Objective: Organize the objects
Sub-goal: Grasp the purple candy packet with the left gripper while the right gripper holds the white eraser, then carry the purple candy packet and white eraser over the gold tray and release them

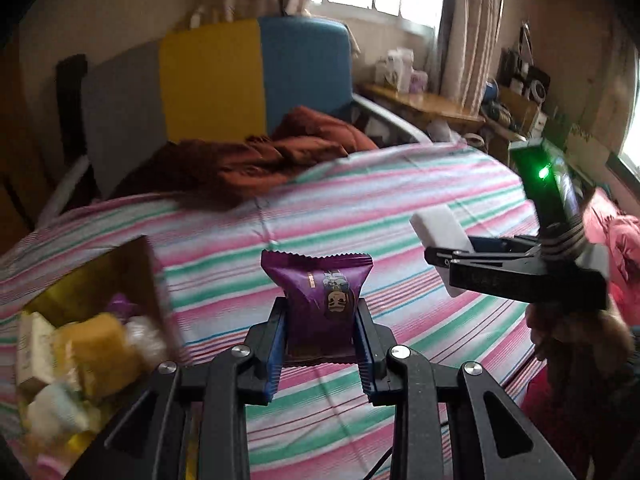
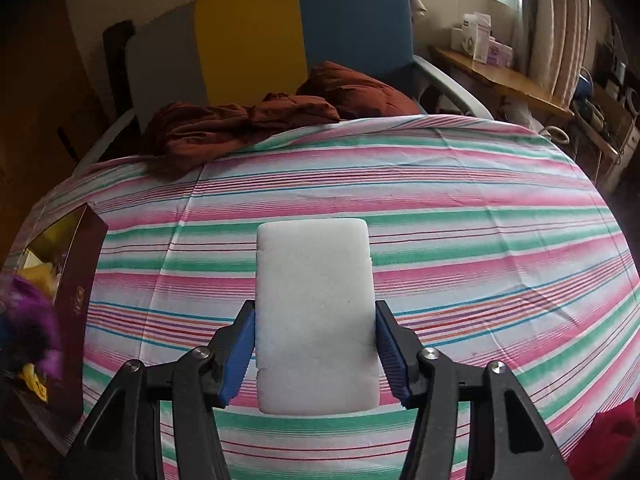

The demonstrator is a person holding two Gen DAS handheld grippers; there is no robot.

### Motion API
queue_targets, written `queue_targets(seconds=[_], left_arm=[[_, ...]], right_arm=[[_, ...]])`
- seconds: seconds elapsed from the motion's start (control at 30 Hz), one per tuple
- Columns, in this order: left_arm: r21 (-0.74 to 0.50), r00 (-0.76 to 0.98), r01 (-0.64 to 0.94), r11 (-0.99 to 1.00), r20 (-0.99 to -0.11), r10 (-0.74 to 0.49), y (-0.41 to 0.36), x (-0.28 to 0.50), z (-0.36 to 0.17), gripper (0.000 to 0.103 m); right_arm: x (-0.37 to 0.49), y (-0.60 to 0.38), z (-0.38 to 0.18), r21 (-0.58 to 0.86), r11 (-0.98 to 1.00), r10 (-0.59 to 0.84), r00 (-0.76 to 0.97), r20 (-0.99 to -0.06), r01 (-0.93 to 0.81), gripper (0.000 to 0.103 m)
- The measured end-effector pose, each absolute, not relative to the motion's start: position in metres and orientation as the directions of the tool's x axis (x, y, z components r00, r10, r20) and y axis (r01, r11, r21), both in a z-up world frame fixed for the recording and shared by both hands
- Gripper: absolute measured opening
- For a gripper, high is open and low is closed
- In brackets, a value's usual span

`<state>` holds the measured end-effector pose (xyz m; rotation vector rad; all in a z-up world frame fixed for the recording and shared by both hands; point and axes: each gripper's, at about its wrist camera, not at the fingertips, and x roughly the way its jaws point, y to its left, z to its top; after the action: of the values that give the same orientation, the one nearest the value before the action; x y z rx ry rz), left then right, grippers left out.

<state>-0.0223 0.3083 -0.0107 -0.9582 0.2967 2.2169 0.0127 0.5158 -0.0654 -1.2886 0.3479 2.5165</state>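
Note:
My left gripper (image 1: 322, 322) is shut on a purple snack packet (image 1: 320, 300), held upright above the striped bed sheet (image 1: 360, 208). A dark cardboard box (image 1: 92, 280) with yellow, white and pale items inside lies at the lower left of the left wrist view. My right gripper (image 2: 315, 334) is shut on a white foam block (image 2: 316, 316), its blue pads pressing both long sides. That same right gripper (image 1: 438, 258) with the white block (image 1: 438, 226) shows at the right of the left wrist view, held by a hand (image 1: 576, 332). The box (image 2: 76, 280) is at the left edge of the right wrist view.
A crumpled rust-brown cloth (image 2: 256, 124) lies at the far end of the bed before a grey, yellow and blue headboard (image 2: 248, 40). A wooden shelf (image 2: 500, 76) with small boxes stands at the far right under a window. A red fabric (image 2: 608, 440) is at the bed's lower right.

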Motion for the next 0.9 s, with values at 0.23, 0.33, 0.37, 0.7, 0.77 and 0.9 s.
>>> queue_targets(seconds=[0.23,0.33,0.37,0.7,0.77,0.9], left_arm=[[-0.047,-0.565,-0.63,-0.775,-0.657,0.499,0.25,-0.01,0.015,0.031],[-0.029,-0.598,-0.605,-0.795,-0.642,0.479,0.228,-0.007,0.019,0.031],[-0.029,-0.605,-0.596,-0.802,-0.641,0.473,0.221,-0.008,0.019,0.031],[-0.066,-0.63,-0.497,-0.865,-0.658,0.412,0.162,-0.019,0.005,0.031],[-0.071,-0.633,-0.483,-0.873,-0.66,0.404,0.154,-0.019,0.002,0.031],[-0.081,-0.639,-0.454,-0.888,-0.664,0.388,0.136,-0.022,-0.003,0.031]], right_arm=[[0.01,0.503,-0.067,0.037,-0.945,0.157,-0.549,-0.821,-0.324,0.057],[0.008,0.494,-0.067,0.018,-0.954,0.156,-0.546,-0.823,-0.3,0.057],[0.007,0.489,-0.067,0.016,-0.957,0.151,-0.544,-0.825,-0.289,0.057],[0.002,0.422,-0.04,0.059,-0.984,0.055,-0.595,-0.802,-0.169,0.057],[-0.001,0.4,-0.032,0.078,-0.989,0.015,-0.617,-0.787,-0.124,0.057],[-0.007,0.355,-0.018,0.106,-0.994,-0.061,-0.645,-0.762,-0.03,0.057]])
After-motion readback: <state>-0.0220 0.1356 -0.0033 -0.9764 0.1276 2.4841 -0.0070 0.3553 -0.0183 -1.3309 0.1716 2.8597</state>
